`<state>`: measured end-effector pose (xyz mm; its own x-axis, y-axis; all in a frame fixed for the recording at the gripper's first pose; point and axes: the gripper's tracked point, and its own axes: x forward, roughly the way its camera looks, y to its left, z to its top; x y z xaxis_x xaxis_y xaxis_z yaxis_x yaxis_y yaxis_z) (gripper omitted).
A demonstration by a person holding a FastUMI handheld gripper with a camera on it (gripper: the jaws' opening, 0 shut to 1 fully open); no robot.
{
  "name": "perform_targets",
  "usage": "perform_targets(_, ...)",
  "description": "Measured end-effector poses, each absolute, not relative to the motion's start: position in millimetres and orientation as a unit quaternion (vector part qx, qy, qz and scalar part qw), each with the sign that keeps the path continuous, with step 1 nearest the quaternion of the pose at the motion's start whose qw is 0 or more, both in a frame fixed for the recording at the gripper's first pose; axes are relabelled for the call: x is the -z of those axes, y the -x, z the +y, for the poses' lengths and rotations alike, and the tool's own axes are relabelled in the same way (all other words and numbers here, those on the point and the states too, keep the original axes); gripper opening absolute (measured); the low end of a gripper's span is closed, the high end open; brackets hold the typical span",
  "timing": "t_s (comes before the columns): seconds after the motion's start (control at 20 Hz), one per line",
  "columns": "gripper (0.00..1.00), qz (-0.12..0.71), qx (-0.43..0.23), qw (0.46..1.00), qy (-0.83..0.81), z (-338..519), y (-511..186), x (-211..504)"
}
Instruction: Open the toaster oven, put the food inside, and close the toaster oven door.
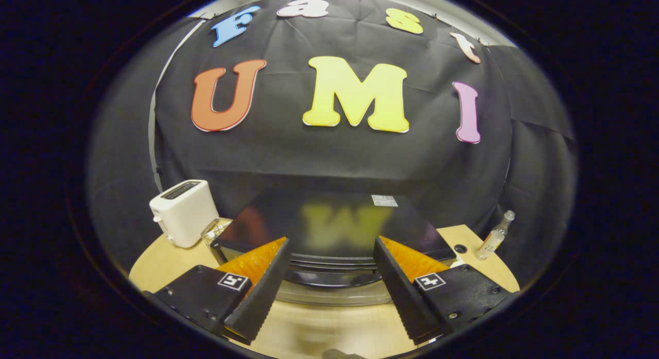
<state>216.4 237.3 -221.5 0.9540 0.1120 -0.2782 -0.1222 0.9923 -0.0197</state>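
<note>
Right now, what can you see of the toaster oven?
The toaster oven is a black box with a glossy, reflective top bearing a small white sticker at its back right. It stands upright on the wooden table, between a white toaster and a clear bottle. A dark curved handle runs along its front, just ahead of the open gripper. Nothing grips it; the door's state cannot be told.

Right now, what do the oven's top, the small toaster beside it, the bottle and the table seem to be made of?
Oven top: glossy dark metal or glass, mirroring the wall.
Toaster: white, smooth, probably plastic.
Bottle: clear, see-through; plastic or glass, can't tell.
Table: pale wood or wood-look laminate, matte.
The tool is open, its fingers either side of the oven's front.
</note>
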Motion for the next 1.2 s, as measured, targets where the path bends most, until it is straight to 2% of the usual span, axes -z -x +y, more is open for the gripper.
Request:
perform_targets(0.5,1.00,0.166,-0.059,0.984,-0.014,237.6,-199.0,243.0)
perform_targets(1.2,1.00,0.247,-0.064,0.967,-0.002,224.0,-91.7,318.6)
